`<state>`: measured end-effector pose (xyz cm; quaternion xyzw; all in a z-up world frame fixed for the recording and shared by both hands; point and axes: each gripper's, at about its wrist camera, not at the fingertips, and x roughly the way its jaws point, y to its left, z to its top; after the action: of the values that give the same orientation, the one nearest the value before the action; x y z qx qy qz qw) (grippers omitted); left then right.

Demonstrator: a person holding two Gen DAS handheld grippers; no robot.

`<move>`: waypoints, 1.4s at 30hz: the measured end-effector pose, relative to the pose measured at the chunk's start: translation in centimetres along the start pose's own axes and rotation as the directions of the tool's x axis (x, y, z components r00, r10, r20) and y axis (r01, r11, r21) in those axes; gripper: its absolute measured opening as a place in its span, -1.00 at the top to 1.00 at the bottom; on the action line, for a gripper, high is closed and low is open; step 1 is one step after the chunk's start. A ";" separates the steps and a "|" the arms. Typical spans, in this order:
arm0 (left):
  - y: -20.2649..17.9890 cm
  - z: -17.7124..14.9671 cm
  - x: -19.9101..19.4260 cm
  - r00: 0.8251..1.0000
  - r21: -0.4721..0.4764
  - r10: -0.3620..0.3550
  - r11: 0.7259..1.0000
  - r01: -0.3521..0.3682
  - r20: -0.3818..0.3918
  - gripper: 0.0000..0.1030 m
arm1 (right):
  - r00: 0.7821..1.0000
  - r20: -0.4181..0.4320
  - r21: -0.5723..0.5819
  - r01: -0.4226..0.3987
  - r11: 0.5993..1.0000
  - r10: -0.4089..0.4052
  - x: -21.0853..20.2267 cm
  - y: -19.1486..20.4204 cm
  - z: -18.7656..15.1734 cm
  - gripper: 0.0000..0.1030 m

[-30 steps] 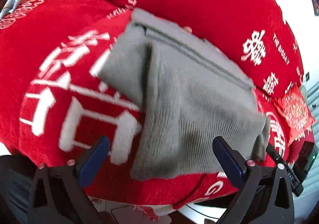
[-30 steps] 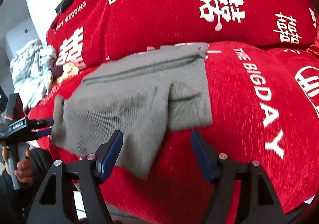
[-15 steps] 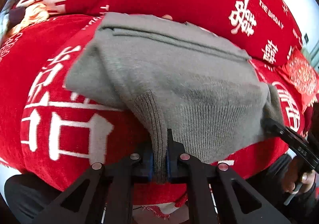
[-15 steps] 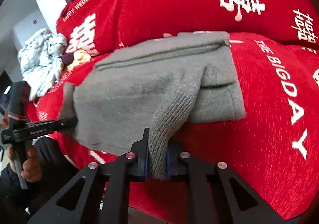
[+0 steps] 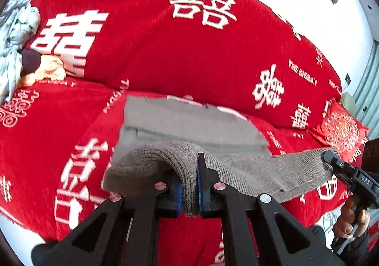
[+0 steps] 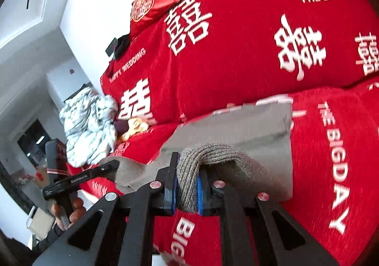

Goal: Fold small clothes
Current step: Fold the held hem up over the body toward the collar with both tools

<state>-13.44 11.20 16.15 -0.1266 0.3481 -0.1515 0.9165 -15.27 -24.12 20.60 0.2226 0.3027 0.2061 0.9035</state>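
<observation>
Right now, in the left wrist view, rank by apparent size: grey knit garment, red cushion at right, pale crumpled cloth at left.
1. grey knit garment
2. pale crumpled cloth, partly cut off by the frame edge
3. red cushion

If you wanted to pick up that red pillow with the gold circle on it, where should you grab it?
Best to grab the red pillow by a pointy corner, coming from the front. It stands tilted against the sofa's red cover, so its corners stick out free. They are thin enough for two fingers, while the puffy middle probably is not.
</observation>
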 end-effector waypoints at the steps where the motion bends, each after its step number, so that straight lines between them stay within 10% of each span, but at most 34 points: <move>1: 0.1 0.8 0.2 1.000 -0.007 0.002 1.000 -0.002 0.004 0.80 | 1.000 0.007 -0.002 0.012 1.000 -0.012 0.3 0.1 0.7 0.75; 29: 0.6 13.2 13.4 0.990 -0.027 0.098 0.995 -0.101 -0.104 0.80 | 0.976 -0.049 0.112 0.218 0.970 -0.213 12.6 -5.7 11.0 0.75; 42: 2.1 13.8 21.3 0.970 -0.037 0.141 0.988 -0.151 -0.197 0.80 | 0.952 -0.121 0.148 0.298 0.943 -0.282 18.6 -9.8 11.4 0.75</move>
<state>11.45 7.15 12.72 -0.1087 0.4479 -0.0861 0.8833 7.97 -25.82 15.15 0.2389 0.3920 0.0556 0.8867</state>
